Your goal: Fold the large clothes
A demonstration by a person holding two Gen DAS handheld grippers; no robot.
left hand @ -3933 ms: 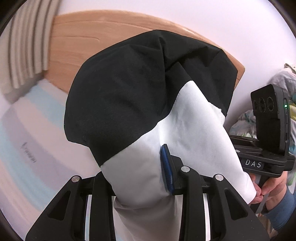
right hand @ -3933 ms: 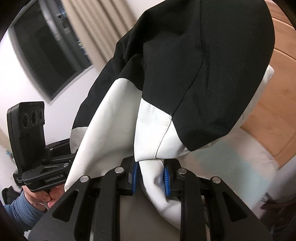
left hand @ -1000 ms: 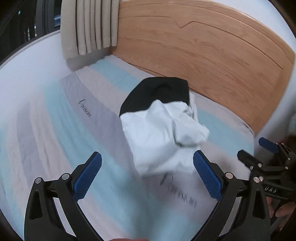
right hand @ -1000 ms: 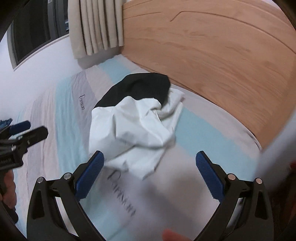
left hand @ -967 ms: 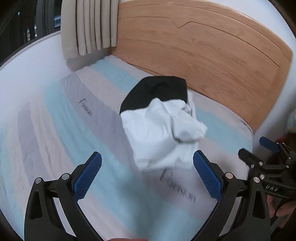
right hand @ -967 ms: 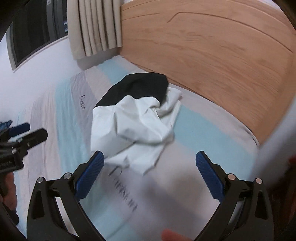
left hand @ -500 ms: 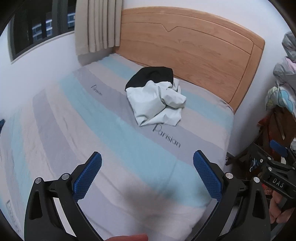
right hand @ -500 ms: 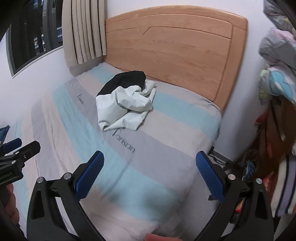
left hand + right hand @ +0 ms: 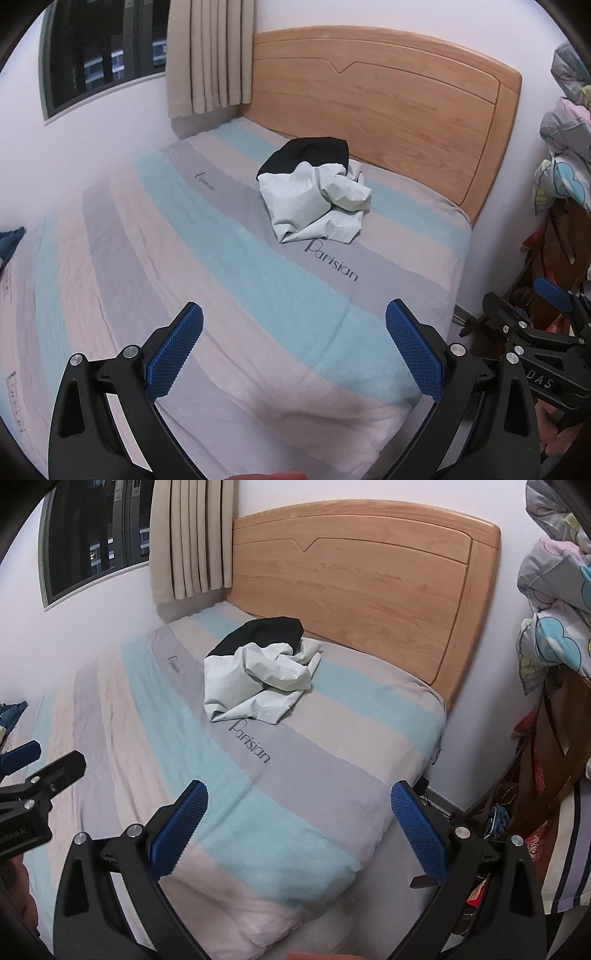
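The left gripper [image 9: 294, 350] hangs over the near end of the striped bed [image 9: 240, 295], its blue pads spread wide and grasping nothing; further in, a black-and-white garment [image 9: 314, 195] lies crumpled (not folded) near the wooden headboard [image 9: 388, 110], just above the printed word "Parisian"; the right gripper [image 9: 299, 830] is likewise released, well apart from the garment

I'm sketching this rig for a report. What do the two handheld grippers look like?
Both match: the left gripper and right gripper have black plastic frames with triangular cut-outs, silver screws, and blue textured pads on each finger. In the left wrist view, the right gripper's body carries a white "DAS" label.
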